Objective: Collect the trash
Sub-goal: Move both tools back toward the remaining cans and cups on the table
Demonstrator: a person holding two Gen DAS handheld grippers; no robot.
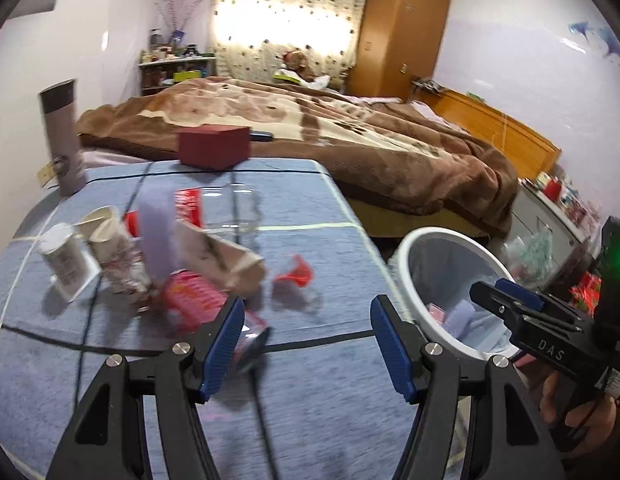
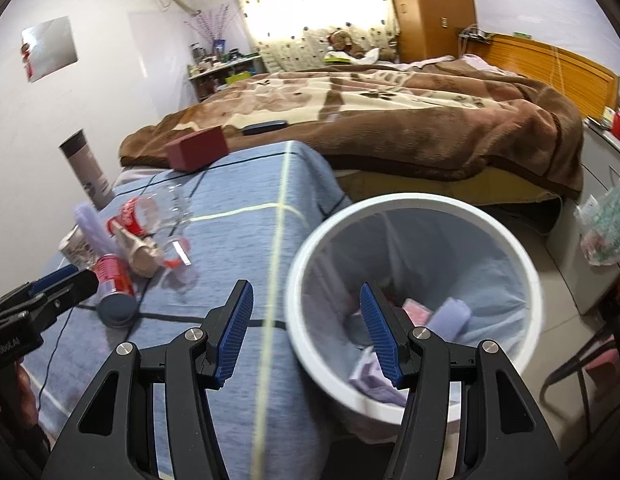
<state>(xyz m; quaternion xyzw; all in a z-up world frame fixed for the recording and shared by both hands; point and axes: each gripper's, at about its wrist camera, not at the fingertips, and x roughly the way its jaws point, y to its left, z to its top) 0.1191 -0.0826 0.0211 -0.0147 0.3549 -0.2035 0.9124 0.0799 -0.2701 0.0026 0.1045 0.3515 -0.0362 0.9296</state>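
Litter like a red soda can point(image 2: 111, 280) and crumpled paper cups point(image 1: 109, 248) is piled, blurred, on the blue-clothed table point(image 1: 301, 208) beside a white lined bin point(image 2: 414, 280), both grippers point(image 1: 307, 344) point(image 2: 305, 332) spread empty.

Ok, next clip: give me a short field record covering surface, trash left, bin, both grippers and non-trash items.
surface: table under a blue cloth
trash left: red can on its side, paper cups, clear plastic bottle, crumpled paper bag, clustered at the table's left
bin: white wastebasket beside the table, lined, some trash inside
left gripper: open, empty, over the table near the can
right gripper: open, empty, at the bin's rim
non-trash: dark red box, tall flask
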